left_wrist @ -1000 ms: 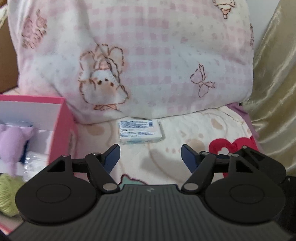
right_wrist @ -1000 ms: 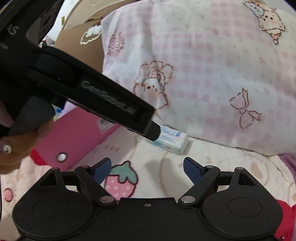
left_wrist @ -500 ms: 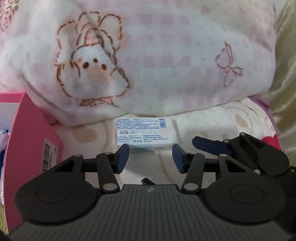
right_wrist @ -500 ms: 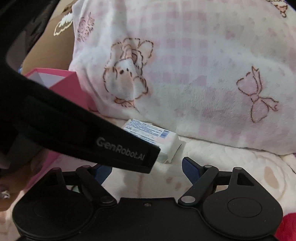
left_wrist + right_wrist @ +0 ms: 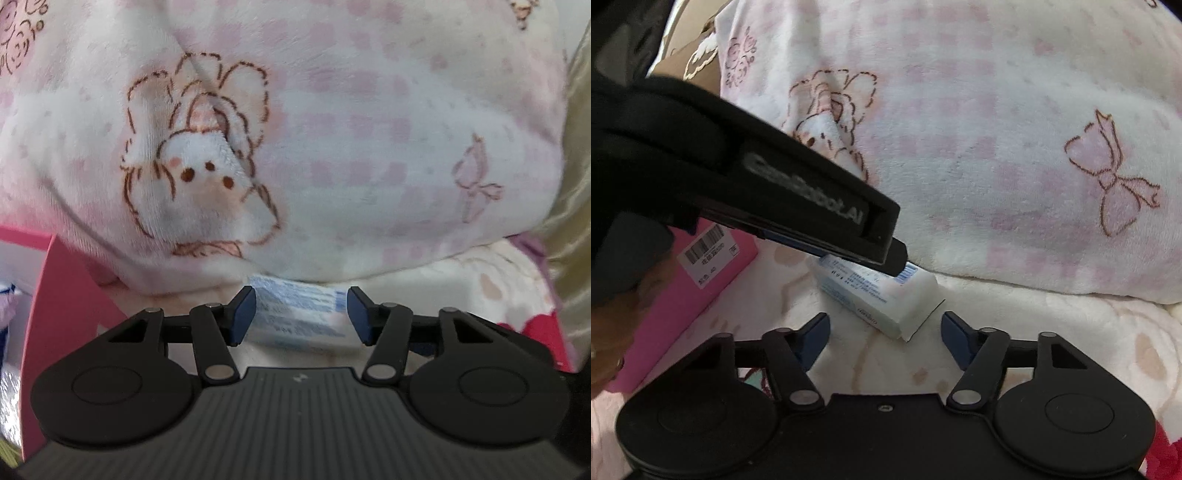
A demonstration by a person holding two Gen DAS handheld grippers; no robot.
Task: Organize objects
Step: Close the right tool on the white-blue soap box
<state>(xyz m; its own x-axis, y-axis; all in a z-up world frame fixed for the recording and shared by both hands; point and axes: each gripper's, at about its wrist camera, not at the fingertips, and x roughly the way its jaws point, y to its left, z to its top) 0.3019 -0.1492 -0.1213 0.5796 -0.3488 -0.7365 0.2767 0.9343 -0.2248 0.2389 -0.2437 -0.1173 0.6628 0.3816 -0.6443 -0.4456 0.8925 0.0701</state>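
Observation:
A small white box with blue print [image 5: 299, 314] lies on the blanket at the foot of a pink-checked pillow. My left gripper [image 5: 301, 315] straddles it, one blue pad at each end. Its jaws are opening and a thin gap shows at the right pad. In the right wrist view the left gripper's black finger [image 5: 879, 236] lies over the far end of the box [image 5: 886, 299]. My right gripper [image 5: 884, 341] sits just short of the box's near end. Its jaws are closing and no pad touches the box.
The big soft pillow [image 5: 332, 147] fills the space right behind the box. A pink storage box [image 5: 683, 295] with a barcode label stands close on the left. Gold cloth [image 5: 569, 221] hangs at the right edge. A hand [image 5: 613, 314] holds the left gripper.
Both grippers have come forward and down to the white box. The left pads now stand around its ends. The right jaws have narrowed.

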